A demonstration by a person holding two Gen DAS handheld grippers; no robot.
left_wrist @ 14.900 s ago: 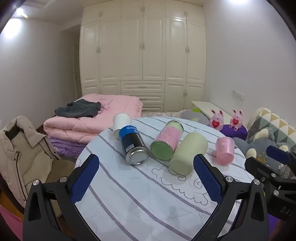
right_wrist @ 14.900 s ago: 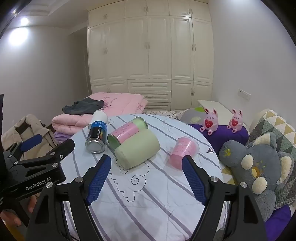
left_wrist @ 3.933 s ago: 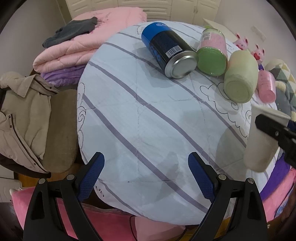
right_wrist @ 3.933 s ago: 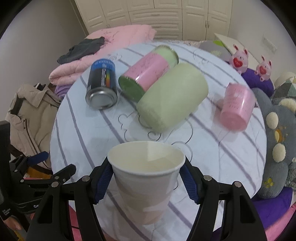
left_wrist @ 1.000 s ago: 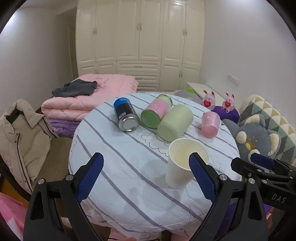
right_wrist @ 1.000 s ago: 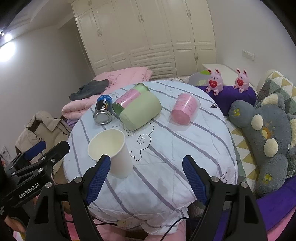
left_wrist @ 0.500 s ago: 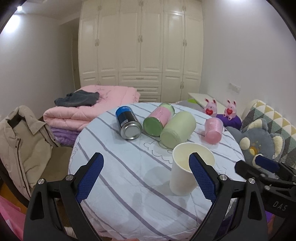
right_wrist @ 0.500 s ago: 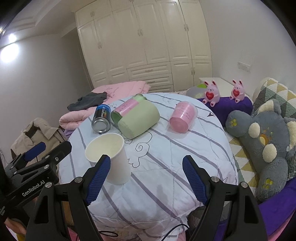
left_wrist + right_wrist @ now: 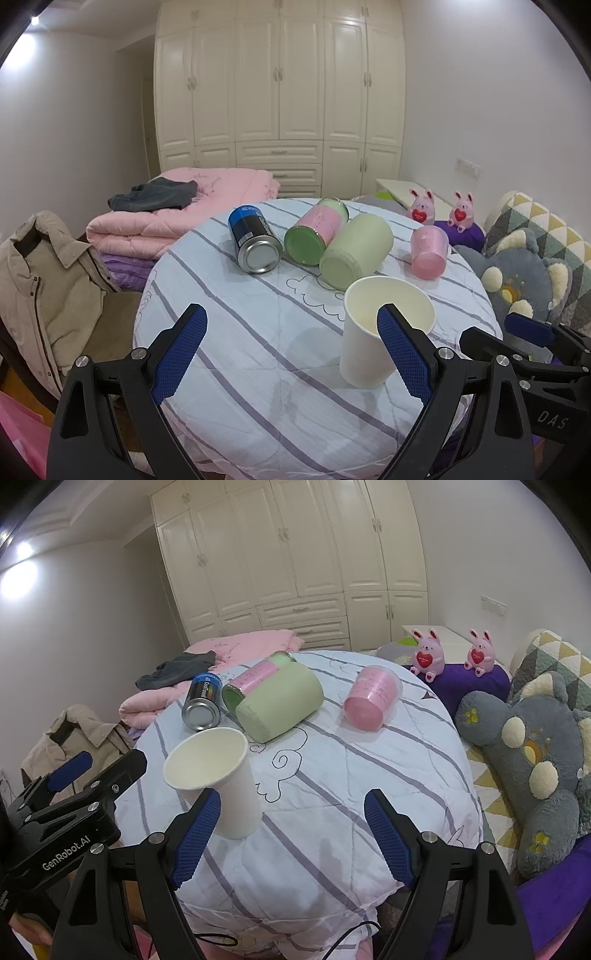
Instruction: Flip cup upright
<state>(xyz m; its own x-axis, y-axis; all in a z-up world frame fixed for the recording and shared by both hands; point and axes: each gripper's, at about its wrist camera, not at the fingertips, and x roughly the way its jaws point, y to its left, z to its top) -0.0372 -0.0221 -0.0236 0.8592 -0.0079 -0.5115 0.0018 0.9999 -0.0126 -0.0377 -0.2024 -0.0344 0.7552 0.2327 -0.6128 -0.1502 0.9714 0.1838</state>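
A white paper cup stands upright, mouth up, on the round table with a striped white cloth. In the right wrist view the cup stands left of centre, near the table's front. My left gripper is open and empty, held back from the table; its right finger overlaps the cup's rim in the view. My right gripper is open and empty, with the cup just beyond its left finger.
A blue can, a pink-and-green can, a pale green cup and a pink cup lie on their sides at the table's far part. Folded pink bedding, a beige jacket and a grey plush toy surround the table.
The right gripper let go of the cup earlier and it stands free. In the last second both grippers have drawn back and lowered slightly; the cup has not moved.
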